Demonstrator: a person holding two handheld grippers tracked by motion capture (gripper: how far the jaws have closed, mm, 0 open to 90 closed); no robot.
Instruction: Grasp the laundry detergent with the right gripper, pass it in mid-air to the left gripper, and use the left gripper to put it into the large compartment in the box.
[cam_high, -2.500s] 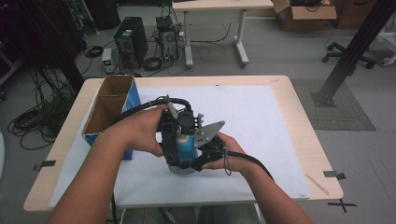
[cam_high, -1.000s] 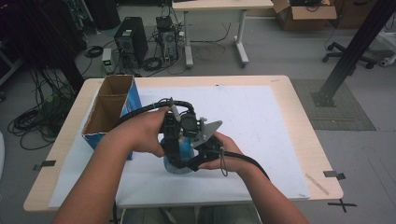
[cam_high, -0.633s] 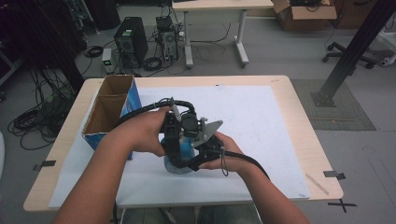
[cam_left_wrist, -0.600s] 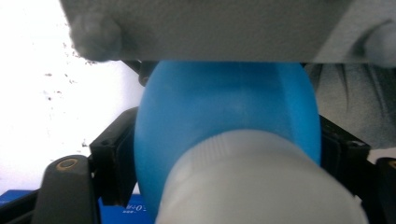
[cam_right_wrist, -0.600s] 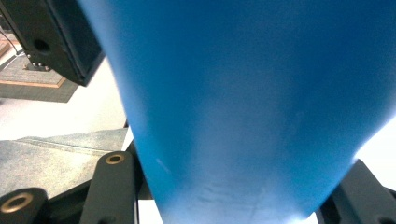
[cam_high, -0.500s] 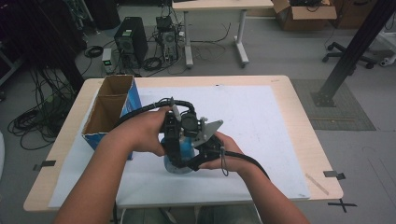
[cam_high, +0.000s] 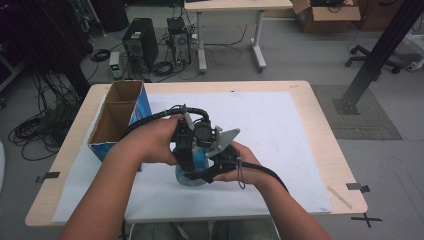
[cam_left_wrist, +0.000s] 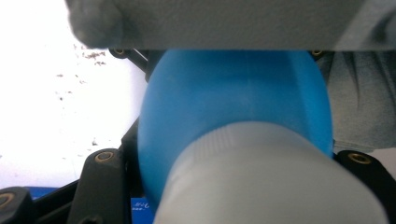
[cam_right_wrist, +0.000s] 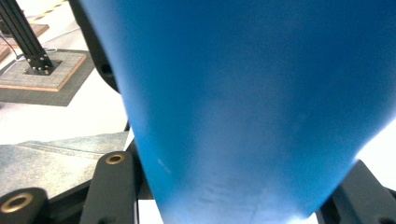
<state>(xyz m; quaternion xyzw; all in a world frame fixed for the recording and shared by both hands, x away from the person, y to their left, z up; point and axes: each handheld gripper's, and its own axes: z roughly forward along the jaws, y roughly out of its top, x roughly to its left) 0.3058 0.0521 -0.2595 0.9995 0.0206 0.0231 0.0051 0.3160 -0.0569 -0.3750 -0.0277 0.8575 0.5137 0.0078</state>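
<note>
A blue bottle (cam_high: 198, 161) with a grey cap (cam_left_wrist: 271, 182) stands on the white sheet near the table's front. Both hands crowd around it. My left gripper (cam_high: 186, 159) comes in from the left; its jaws have just been closing, and the cap now sits tight between them. My right gripper (cam_high: 209, 169) comes in from the right, shut on the bottle's blue body (cam_right_wrist: 243, 93), which bulges between its black jaws. The pads themselves are hidden behind the bottle.
An open cardboard box (cam_high: 117, 120) with blue sides stands at the table's left. The white sheet (cam_high: 280, 130) covers most of the wooden table (cam_high: 320, 105). The right gripper's grey plate (cam_high: 226, 138) sticks up over the bottle. Computers and cables lie on the floor beyond.
Both hands and the bottle keep to the same spot at the front middle of the sheet. In the high view nothing else has visibly shifted.
</note>
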